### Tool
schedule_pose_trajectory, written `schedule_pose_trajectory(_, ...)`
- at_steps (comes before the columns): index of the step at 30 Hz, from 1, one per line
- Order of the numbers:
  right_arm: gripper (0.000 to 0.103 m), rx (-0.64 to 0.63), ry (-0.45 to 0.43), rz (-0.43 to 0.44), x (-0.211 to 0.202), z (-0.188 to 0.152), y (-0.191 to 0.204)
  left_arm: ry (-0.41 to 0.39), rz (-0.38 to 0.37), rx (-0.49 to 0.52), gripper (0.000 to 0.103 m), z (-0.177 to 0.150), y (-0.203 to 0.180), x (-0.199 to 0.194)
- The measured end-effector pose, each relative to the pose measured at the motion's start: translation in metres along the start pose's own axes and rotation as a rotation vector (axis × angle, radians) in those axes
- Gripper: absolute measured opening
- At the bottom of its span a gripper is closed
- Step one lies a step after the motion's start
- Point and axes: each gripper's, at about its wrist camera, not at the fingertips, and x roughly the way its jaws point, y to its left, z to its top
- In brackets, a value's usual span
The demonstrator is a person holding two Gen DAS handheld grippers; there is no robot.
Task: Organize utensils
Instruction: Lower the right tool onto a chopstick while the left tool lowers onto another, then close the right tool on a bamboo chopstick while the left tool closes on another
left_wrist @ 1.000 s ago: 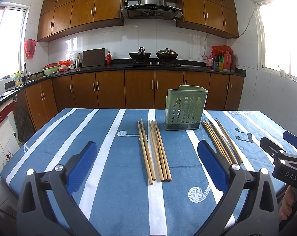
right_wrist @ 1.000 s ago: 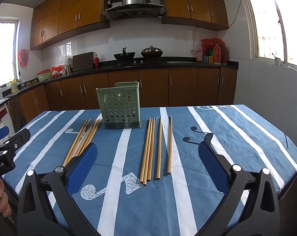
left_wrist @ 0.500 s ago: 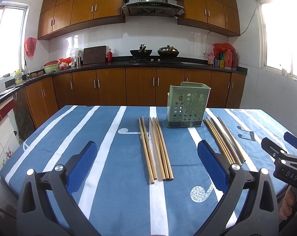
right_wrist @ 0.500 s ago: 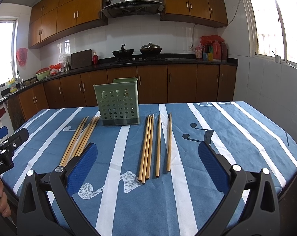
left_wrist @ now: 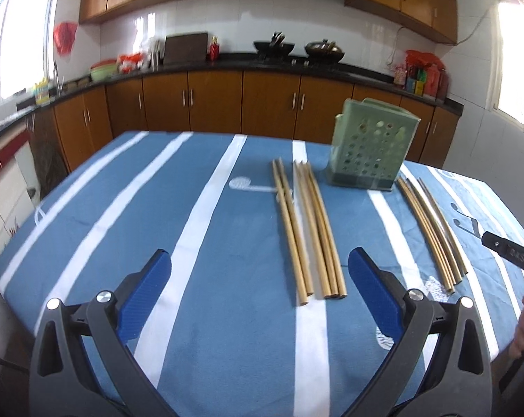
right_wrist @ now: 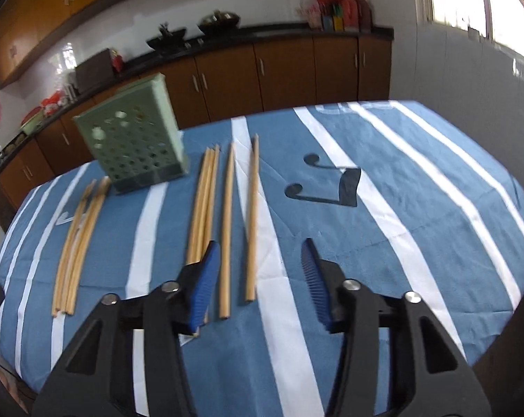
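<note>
A table (left_wrist: 98, 243) under a blue cloth with white stripes was recorded, with its contents listed from the left edge to the right. Left gripper (left_wrist: 258, 288): held above the near edge, blue pads spread wide, nothing between them. Left-hand chopsticks (left_wrist: 307, 229): about five wooden sticks, laid side by side near the middle of the table, running from the near edge toward the far edge, their near ends just ahead of the left gripper. Green perforated holder (left_wrist: 371, 146): set upright toward the far edge, between the two groups of sticks, apparently not yet filled. Right-hand chopsticks (right_wrist: 227, 222): a close bundle and two single sticks slightly apart, laid the same way. Right gripper (right_wrist: 260, 271): held low over the near ends of these sticks, its jaws closing, the two single sticks seen between the pads but not yet pressed. Handling, as judged: the sticks were taken to be light, stiff and smooth, liable to roll or slip when pinched; a hold a little way in from the near ends, across the grain, was judged best, so that the far ends could be tipped into the holder.
</note>
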Motion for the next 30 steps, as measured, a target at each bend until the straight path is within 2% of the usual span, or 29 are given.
schedule_pose_trajectory(1, 0.035, 0.005, 0.019, -0.006, 0.008, 0.002, -0.002, 0.014, -0.007, -0.01, 0.099, 0.0, 0.003, 0.004)
schedule_pose_trajectory(4, 0.028, 0.013, 0.086, -0.002, 0.034, 0.008, -0.004, 0.044, -0.023, -0.032, 0.099, 0.001, 0.01, 0.014)
schedule_pose_trajectory(6, 0.027, 0.007, 0.115, 0.009, 0.045, 0.009, -0.001, 0.063, -0.027, -0.039, 0.097, 0.003, 0.013, 0.022)
schedule_pose_trajectory(9, 0.027, -0.018, 0.138, 0.006, 0.058, 0.011, 0.005, 0.095, -0.037, -0.036, 0.086, 0.007, 0.013, 0.033)
schedule_pose_trajectory(11, 0.027, -0.032, 0.152, 0.006, 0.064, 0.011, 0.009, 0.121, -0.06, -0.029, 0.074, 0.011, 0.012, 0.043)
schedule_pose_trajectory(13, 0.017, -0.05, 0.151, -0.009, 0.069, 0.01, 0.01, 0.139, -0.082, -0.023, 0.068, 0.014, 0.008, 0.053)
schedule_pose_trajectory(16, 0.009, -0.054, 0.144, -0.023, 0.07, 0.011, 0.009, 0.183, -0.107, 0.001, 0.055, 0.019, 0.0, 0.07)
schedule_pose_trajectory(20, 0.009, -0.05, 0.142, -0.012, 0.069, 0.011, 0.006, 0.235, -0.121, 0.038, 0.033, 0.024, -0.01, 0.095)
schedule_pose_trajectory(23, 0.009, -0.07, 0.135, -0.023, 0.068, 0.011, 0.009, 0.267, -0.123, 0.053, 0.026, 0.026, -0.014, 0.109)
schedule_pose_trajectory(30, 0.009, -0.071, 0.137, -0.021, 0.071, 0.013, 0.009, 0.297, -0.118, 0.089, 0.022, 0.024, -0.021, 0.118)
